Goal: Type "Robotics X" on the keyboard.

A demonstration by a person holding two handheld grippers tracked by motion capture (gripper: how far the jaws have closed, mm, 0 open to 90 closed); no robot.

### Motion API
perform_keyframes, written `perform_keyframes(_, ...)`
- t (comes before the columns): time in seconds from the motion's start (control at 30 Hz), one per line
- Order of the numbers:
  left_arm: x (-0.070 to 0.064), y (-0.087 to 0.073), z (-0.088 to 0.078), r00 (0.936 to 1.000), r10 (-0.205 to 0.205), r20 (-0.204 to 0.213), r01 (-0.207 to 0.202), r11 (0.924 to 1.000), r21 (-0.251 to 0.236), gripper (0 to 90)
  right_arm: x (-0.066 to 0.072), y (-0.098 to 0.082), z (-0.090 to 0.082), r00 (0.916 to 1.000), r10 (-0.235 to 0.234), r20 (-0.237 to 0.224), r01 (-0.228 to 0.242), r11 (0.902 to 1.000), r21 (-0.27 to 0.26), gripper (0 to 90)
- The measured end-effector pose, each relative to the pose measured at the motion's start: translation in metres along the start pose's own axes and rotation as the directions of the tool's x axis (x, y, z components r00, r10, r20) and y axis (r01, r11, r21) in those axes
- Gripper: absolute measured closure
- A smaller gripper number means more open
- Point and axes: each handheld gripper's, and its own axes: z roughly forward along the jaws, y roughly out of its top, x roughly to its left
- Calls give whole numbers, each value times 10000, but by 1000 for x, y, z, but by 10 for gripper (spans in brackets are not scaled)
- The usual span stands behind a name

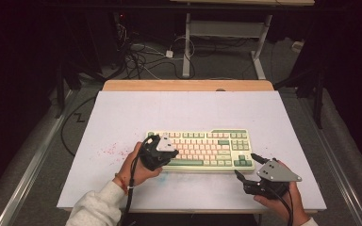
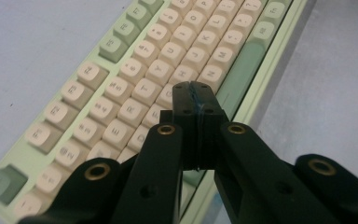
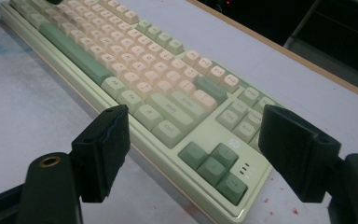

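While left gripper (image 2: 196, 100) hovers over keyboard (image 1: 202, 141) at centre frame, jaws pressed together, nothing between, right gripper (image 3: 193, 140) at lower right gapes wide, empty, near arrow keys (image 3: 214, 163).

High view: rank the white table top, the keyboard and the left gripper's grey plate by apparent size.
1. white table top
2. keyboard
3. left gripper grey plate, the smallest, though it sits nearer the camera.
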Motion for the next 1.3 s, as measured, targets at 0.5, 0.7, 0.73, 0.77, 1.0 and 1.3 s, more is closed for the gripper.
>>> perform_keyframes(0.5, -1, 17, 32, 9994, 281, 219, -295, 9973, 675, 872, 2, -3, 4, 9998, -155, -109, 157, 9998, 147, 255)
perform_keyframes(0.7, -2, 16, 36, 9991, 359, 240, -377, 9961, 795, 872, 3, -3, 5, 9997, -177, -138, 179, 9997, 173, 259)
perform_keyframes(0.73, -2, 16, 36, 9991, 370, 223, -386, 9960, 809, 872, 3, -3, 5, 9997, -185, -138, 188, 9997, 170, 259)
perform_keyframes(0.77, -2, 16, 35, 9991, 371, 220, -388, 9959, 814, 872, 3, -3, 5, 9997, -198, -152, 200, 9997, 167, 258)
perform_keyframes(1.0, -1, 16, 35, 9991, 370, 204, -385, 9959, 814, 869, 3, -3, 5, 9996, -209, -177, 213, 9996, 197, 258)
perform_keyframes(1.3, -4, 16, 37, 9985, 526, 147, -537, 9940, 951, 870, 4, -4, 5, 9995, -314, -54, 315, 9988, 373, 258)
